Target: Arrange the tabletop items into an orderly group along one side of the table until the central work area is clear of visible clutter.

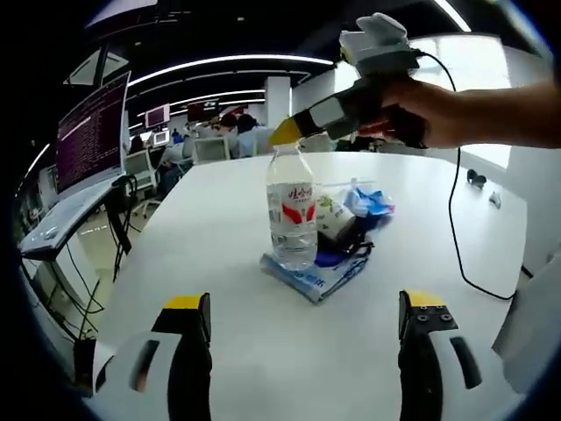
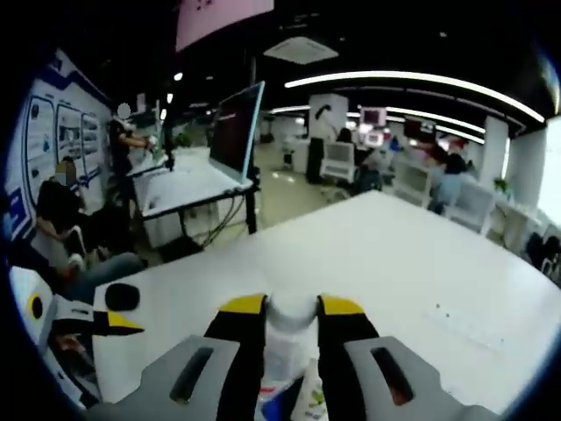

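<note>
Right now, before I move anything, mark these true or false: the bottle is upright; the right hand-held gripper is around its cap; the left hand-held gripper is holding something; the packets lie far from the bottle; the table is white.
1. The bottle stands upright. True.
2. The right hand-held gripper has its jaws on either side of the bottle's cap. True.
3. The left hand-held gripper holds something. False: its jaws are apart with only table between them.
4. The packets lie far from the bottle. False: they are bunched right against it.
5. The table is white. True.
</note>
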`<state>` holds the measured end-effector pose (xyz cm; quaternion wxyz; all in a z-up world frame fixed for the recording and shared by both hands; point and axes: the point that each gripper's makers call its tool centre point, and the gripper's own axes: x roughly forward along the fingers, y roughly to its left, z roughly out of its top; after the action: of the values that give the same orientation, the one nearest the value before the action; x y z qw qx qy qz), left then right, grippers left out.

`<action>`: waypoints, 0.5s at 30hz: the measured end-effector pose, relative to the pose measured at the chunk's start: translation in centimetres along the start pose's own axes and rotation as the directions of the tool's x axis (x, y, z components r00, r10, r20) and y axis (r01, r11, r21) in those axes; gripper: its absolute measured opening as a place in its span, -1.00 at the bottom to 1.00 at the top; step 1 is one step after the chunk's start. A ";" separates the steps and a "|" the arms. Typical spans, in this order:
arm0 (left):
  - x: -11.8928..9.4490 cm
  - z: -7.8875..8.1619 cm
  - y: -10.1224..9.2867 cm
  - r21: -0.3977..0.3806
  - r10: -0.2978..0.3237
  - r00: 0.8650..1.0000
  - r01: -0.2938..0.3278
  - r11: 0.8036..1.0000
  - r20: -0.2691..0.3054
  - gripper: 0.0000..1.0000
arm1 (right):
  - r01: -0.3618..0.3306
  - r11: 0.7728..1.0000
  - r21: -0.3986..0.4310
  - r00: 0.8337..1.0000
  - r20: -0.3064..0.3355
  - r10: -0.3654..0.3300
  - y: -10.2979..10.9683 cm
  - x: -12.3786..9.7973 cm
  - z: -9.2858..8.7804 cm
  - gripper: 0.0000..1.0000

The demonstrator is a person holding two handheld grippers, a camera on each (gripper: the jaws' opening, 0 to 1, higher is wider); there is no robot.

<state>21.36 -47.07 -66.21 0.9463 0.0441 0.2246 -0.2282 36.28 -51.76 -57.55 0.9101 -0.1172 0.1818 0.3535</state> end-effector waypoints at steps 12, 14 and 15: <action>-0.2 0.4 0.1 -0.006 0.007 1.000 -0.007 1.000 0.015 0.76 | -0.016 0.988 -0.156 1.000 0.002 0.017 3.0 -2.3 -0.7 -0.63; -0.2 0.5 0.1 -0.007 0.007 1.000 -0.007 1.000 0.017 0.76 | -0.015 0.984 -0.179 1.000 0.004 0.016 3.4 -2.5 -0.8 -0.63; -0.2 0.5 0.0 -0.006 0.007 1.000 -0.007 1.000 0.018 0.76 | -0.017 0.983 -0.183 1.000 0.004 0.018 3.4 -2.5 -0.8 -0.63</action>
<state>21.38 -47.02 -65.68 0.9492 0.0400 0.2168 -0.2247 31.99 -51.12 -57.55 0.8928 -0.1980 0.1471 0.3768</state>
